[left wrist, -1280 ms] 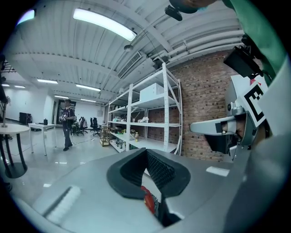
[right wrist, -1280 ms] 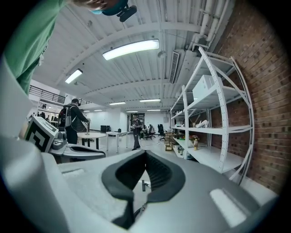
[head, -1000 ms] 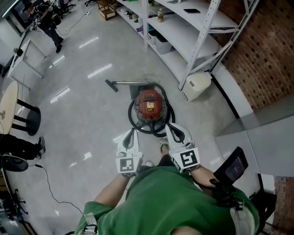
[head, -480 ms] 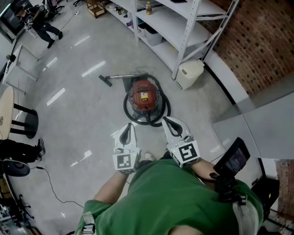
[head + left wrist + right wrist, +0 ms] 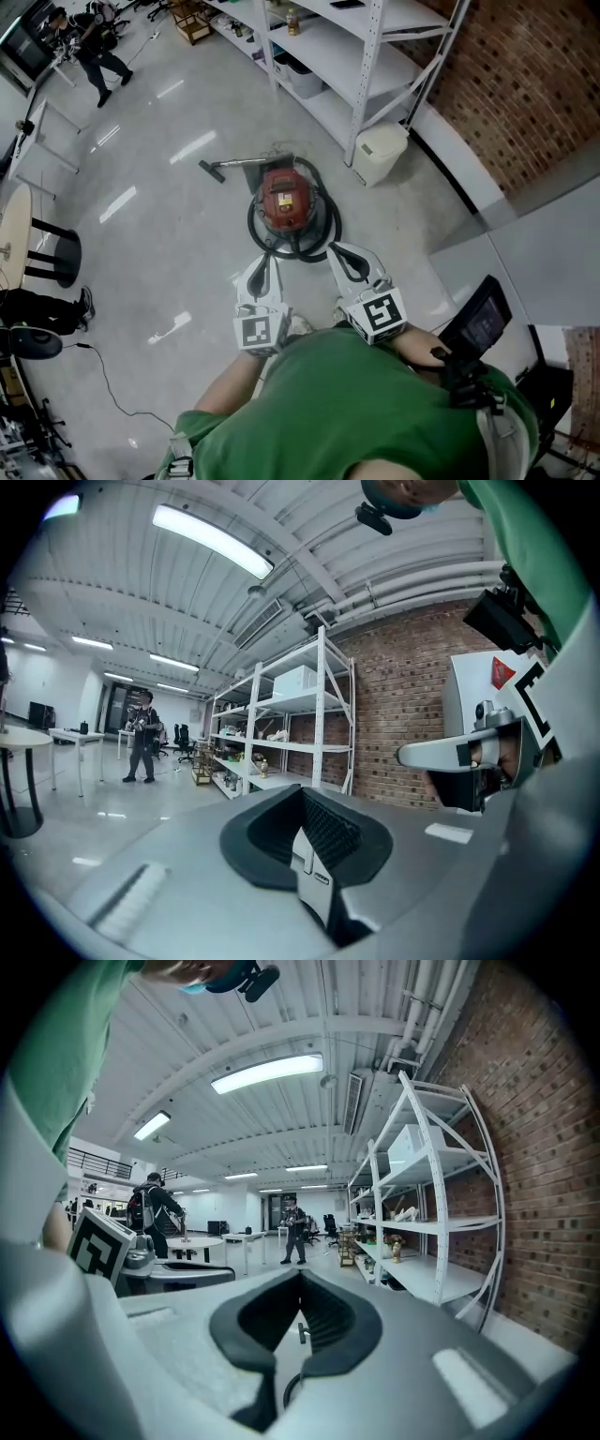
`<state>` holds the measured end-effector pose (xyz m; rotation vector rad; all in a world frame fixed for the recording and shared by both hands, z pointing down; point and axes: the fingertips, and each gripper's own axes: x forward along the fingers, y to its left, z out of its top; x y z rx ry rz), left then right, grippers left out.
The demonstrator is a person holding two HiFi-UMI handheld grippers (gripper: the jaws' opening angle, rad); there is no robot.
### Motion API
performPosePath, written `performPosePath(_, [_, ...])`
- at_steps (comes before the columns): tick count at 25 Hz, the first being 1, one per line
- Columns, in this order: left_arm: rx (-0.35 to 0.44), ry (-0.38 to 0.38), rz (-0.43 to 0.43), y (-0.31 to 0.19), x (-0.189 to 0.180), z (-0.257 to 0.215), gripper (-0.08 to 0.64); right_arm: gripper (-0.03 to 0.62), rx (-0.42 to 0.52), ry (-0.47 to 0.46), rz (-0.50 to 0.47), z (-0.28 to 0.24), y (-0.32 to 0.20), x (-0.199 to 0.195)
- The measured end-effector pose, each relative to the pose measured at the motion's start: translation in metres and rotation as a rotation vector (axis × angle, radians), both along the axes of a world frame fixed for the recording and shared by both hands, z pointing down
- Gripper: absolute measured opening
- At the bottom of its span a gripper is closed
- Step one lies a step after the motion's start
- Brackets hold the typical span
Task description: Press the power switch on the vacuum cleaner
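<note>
Both of your tools are shut, the jaws of each pressed together with nothing between them. You hold the left gripper [image 5: 263, 270] and the right gripper [image 5: 345, 262] side by side in front of your body. Both gripper views look level across the room and neither shows the machine, so the tips point over it and not at it.

The red canister vacuum cleaner [image 5: 284, 199] sits on the floor ahead of the tips and below them, between the two lines they point along and a shade towards the left one. Either tool looks about equally near. Its black hose [image 5: 298, 249] loops round the body, and the near part of that loop lies between the tips and the canister. The switch is too small to pick out on the red top, so I judge you must bring a closed tip down and forward over the hose before you can choose a spot.

Beyond the canister the wand runs off to the left and ends in the floor nozzle [image 5: 207, 168].

The polished concrete floor [image 5: 169, 234] is shiny and flat. Ahead and to the right stand a white bin [image 5: 379, 152], a white shelving rack [image 5: 361, 66] and a brick wall [image 5: 534, 84].
</note>
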<state>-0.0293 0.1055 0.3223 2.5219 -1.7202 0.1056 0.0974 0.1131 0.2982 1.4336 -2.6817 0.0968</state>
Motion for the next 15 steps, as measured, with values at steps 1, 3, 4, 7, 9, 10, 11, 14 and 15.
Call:
performPosePath(1, [0.002,-0.001,-0.001,0.001,0.002,-0.001,0.008,0.002,-0.003,-0.004,0.003,0.001,0.001,0.003])
performPosePath(3, [0.001,-0.005,-0.005,0.0,0.005,-0.002,0.008,0.003,-0.011,-0.01,0.007,0.003,0.0,0.01])
performPosePath(4, [-0.001,-0.008,-0.007,-0.002,0.007,-0.002,0.008,0.003,-0.016,-0.012,0.008,0.004,-0.001,0.013])
performPosePath(7, [0.0,-0.018,-0.01,-0.007,0.01,-0.003,0.008,0.003,-0.026,-0.014,0.007,0.007,-0.005,0.019])
performPosePath(9, [0.002,-0.019,-0.011,-0.008,0.011,-0.004,0.008,0.003,-0.032,-0.017,0.007,0.008,-0.006,0.02])
performPosePath(10, [0.0,-0.017,-0.012,-0.008,0.011,-0.004,0.008,0.003,-0.034,-0.02,0.007,0.009,-0.005,0.02])
performPosePath(11, [0.0,-0.016,-0.013,-0.008,0.012,-0.004,0.008,0.003,-0.034,-0.022,0.007,0.009,-0.005,0.021])
performPosePath(14, [0.003,-0.015,-0.012,-0.009,0.016,-0.002,0.008,0.003,-0.032,-0.024,0.006,0.012,-0.004,0.022])
performPosePath(15, [0.002,-0.013,-0.012,-0.009,0.016,-0.002,0.008,0.003,-0.032,-0.023,0.007,0.012,-0.004,0.022])
